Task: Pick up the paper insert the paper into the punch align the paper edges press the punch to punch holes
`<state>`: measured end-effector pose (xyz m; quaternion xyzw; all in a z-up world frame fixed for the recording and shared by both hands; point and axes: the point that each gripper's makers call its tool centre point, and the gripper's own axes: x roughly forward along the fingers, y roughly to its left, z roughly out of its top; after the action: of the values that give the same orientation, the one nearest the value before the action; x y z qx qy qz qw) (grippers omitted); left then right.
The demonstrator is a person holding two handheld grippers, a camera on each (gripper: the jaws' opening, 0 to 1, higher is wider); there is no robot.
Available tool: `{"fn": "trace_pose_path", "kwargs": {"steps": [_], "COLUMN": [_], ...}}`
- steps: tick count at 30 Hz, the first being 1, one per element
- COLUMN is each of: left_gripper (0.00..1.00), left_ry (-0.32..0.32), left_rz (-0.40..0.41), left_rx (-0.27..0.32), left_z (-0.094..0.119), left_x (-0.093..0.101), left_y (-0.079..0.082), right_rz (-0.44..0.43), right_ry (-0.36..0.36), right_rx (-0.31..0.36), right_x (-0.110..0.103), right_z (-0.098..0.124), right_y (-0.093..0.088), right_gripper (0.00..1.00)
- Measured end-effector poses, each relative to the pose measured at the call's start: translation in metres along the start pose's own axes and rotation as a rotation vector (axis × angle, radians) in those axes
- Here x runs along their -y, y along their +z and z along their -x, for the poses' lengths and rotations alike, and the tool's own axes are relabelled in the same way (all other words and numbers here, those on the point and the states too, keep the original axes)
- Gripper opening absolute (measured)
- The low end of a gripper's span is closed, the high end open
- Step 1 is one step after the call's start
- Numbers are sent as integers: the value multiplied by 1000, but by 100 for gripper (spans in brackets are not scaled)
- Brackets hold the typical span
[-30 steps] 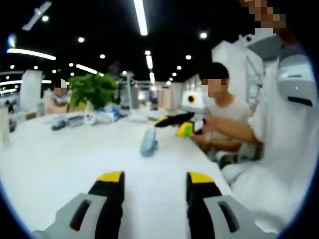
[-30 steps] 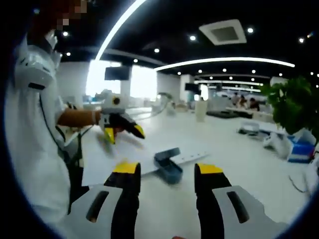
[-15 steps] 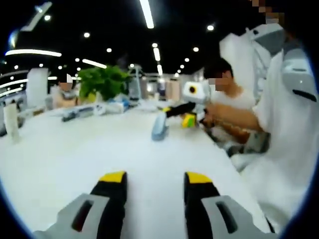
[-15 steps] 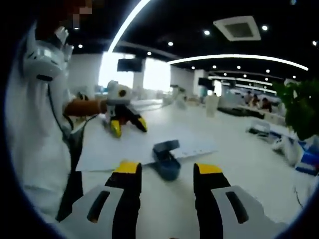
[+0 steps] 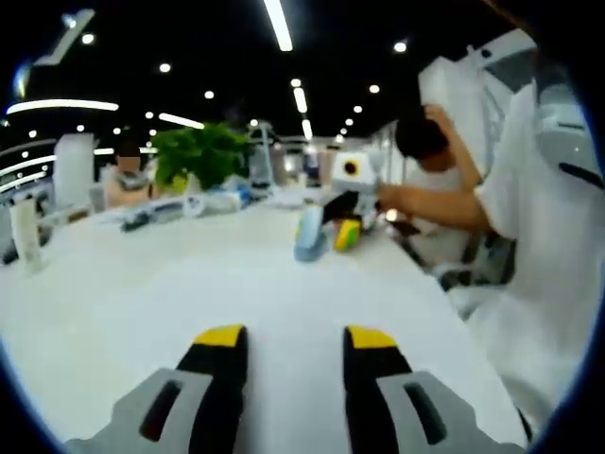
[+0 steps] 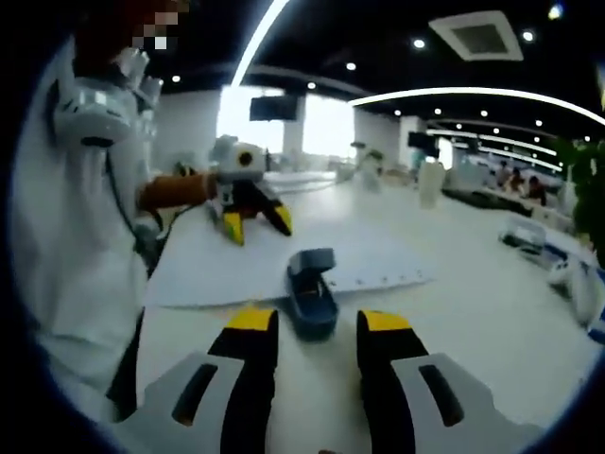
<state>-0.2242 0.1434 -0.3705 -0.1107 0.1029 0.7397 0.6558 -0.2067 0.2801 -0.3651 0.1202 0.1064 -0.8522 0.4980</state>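
The sheet of paper lies flat on the white table, and the blue hole punch sits at its near edge, apparently over the edge, just beyond the tips of the right gripper. That gripper's yellow-tipped jaws stand apart with nothing between them, low over the table. Across the paper, the left gripper hovers above the sheet's far side, its jaws spread and empty, held out from a person's forearm.

In the left gripper view, the left gripper is likewise parted and holding nothing, above bare tabletop. Farther off, the punch stands with the right gripper just beside it. A green potted plant stands at the table's far end, and the person's white sleeve fills the right side.
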Motion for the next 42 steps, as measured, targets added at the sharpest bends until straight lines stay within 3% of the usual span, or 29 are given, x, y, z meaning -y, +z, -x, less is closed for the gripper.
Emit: {"fn": "trace_pose_path", "kwargs": {"steps": [17,42], "left_gripper": [43,43], "left_ry": [13,9], "left_rz": [-7,-3], "left_rx": [1,1], "left_z": [-3,-4], "left_x": [-2,-2], "left_y": [1,1], "right_rz": [37,27], "right_ry": [59,147], "right_rx": [-28,-19], "right_x": [-4,-24], "right_z": [-6,2], "right_y": [-5,-3], "right_gripper": [23,22]}}
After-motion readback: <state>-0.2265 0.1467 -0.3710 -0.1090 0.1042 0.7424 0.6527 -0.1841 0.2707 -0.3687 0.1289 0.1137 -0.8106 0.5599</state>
